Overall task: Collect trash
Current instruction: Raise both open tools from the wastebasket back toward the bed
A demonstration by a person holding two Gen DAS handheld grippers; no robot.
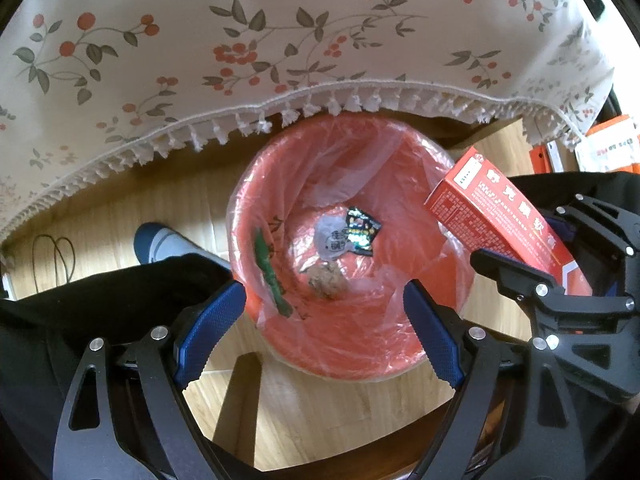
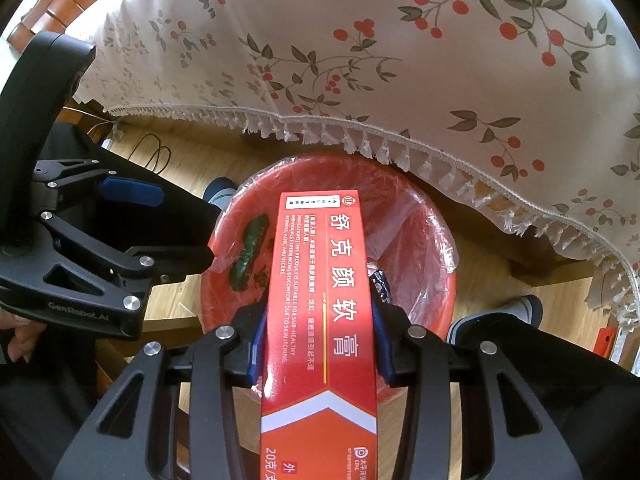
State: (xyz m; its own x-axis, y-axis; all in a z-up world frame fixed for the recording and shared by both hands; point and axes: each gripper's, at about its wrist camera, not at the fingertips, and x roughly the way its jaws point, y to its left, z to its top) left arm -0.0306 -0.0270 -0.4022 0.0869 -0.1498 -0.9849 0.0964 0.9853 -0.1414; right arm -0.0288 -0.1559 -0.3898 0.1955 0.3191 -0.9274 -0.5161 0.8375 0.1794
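A red trash bin (image 1: pixel 400 184) lined with a clear bag stands on the wooden floor under the table edge; it also shows in the right wrist view (image 2: pixel 416 248). Inside lie a dark shiny wrapper (image 1: pixel 362 231), a white wrapper (image 1: pixel 332 240) and a brown crumpled scrap (image 1: pixel 330 284). My right gripper (image 2: pixel 318 336) is shut on a long red ointment box (image 2: pixel 320 300) and holds it over the bin; the box shows in the left wrist view (image 1: pixel 504 220) at the bin's right rim. My left gripper (image 1: pixel 324 328) is open and empty above the bin's near rim.
A white tablecloth with red berries and a tasselled fringe (image 1: pixel 280 60) hangs over the bin's far side. The person's legs and blue-white shoes (image 1: pixel 160 242) flank the bin. A black cable (image 1: pixel 52 256) lies on the floor at left. Orange-white packages (image 1: pixel 600 148) sit far right.
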